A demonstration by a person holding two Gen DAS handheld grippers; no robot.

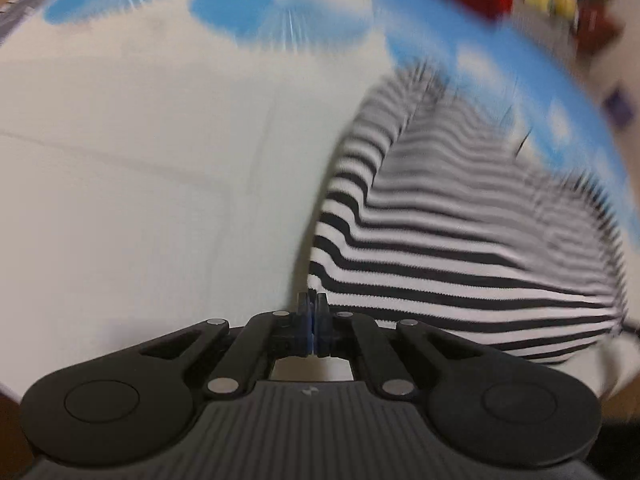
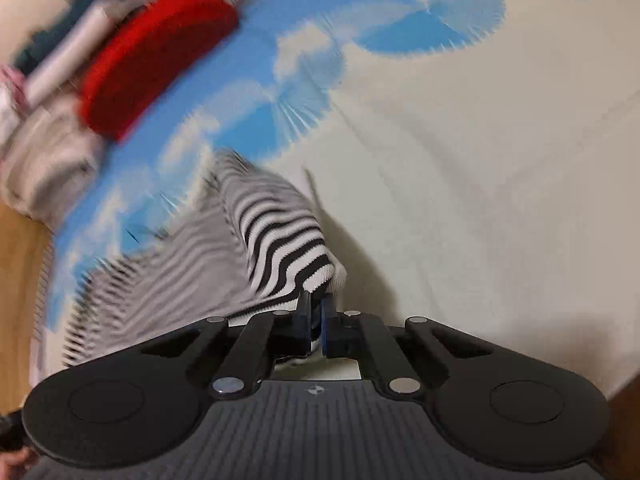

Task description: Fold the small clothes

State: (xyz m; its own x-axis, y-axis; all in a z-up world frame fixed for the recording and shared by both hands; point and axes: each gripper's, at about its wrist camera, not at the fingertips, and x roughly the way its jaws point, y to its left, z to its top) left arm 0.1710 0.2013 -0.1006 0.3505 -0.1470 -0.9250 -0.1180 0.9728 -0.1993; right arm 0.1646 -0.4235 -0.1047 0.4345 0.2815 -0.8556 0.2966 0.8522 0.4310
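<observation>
A black-and-white striped shirt [image 1: 460,248] lies on my cream-and-blue blanket [image 1: 140,180]. My right gripper [image 2: 315,312] is clamped on a sleeve cuff, ready to fold it inward, I judge. My left gripper [image 1: 312,312] is pressed together at the hem corner; whether cloth is caught, I cannot tell.

Small black & white striped garment [image 1: 460,248], knit, horizontal stripes; lies rumpled on a cream cloth w/ blue & white pattern; in left wrist view its hem edge sits right at the bottom, sleeve running up along the left side; in right wrist view a cuffed sleeve end [image 2: 296,248] is lifted, bunched; far parts blurred.
</observation>
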